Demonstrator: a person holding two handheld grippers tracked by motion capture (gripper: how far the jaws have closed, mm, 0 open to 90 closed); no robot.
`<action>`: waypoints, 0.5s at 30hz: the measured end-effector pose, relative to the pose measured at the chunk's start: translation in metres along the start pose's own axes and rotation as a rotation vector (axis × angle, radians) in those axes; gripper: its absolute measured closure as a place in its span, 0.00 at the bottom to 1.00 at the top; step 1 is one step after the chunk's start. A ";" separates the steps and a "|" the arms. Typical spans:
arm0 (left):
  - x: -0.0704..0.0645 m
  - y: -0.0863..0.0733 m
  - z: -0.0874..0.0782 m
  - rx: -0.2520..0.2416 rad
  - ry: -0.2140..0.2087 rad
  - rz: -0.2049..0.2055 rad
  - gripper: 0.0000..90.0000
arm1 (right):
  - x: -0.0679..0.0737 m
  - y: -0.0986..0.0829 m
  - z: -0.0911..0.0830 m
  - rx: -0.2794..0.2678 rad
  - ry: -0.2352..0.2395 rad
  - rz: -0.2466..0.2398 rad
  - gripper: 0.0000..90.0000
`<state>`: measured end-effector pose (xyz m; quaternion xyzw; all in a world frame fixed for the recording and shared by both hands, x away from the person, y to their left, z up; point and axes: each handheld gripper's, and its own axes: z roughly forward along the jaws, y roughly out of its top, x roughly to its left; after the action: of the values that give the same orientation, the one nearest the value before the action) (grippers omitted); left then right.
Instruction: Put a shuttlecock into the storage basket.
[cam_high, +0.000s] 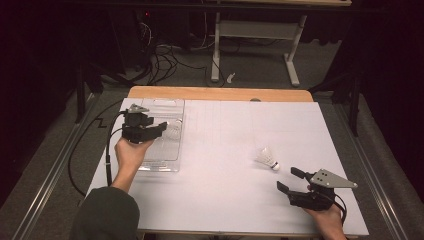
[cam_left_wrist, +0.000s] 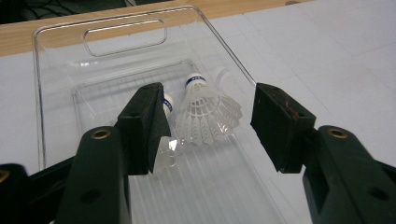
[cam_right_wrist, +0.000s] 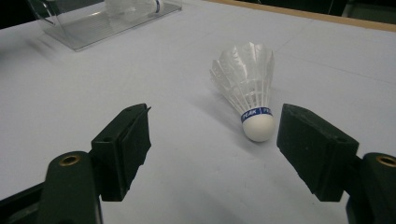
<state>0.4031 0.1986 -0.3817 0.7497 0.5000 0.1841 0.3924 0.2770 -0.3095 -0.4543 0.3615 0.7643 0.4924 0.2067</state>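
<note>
White table (cam_high: 225, 150): right tool (cam_right_wrist: 212, 140) wide near loose shuttlecock (cam_right_wrist: 247, 88); left tool (cam_left_wrist: 208, 121) wide over clear tray (cam_left_wrist: 60, 60).

The person's left hand (cam_high: 131, 152), its forearm in a dark green sleeve (cam_high: 106, 212), holds the black two-jaw left gripper (cam_high: 162, 128) raised and pointing right, jaws spread wide with nothing between them. The right hand (cam_high: 327, 220), low at the near edge, aims the black right gripper (cam_high: 289, 180) leftward, jaws likewise parted and empty.
</note>
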 end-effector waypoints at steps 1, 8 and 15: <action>-0.001 0.000 -0.001 -0.002 0.000 0.001 0.49 | 0.000 0.000 0.000 0.000 0.000 0.000 0.29; -0.008 -0.004 -0.004 -0.012 0.011 0.033 0.48 | 0.000 0.000 0.000 0.000 0.000 0.000 0.29; -0.013 -0.004 -0.008 -0.026 -0.008 0.039 0.47 | 0.000 0.000 0.000 0.000 0.000 0.001 0.29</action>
<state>0.3898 0.1912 -0.3778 0.7549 0.4814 0.1953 0.4003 0.2771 -0.3097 -0.4544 0.3617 0.7641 0.4925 0.2066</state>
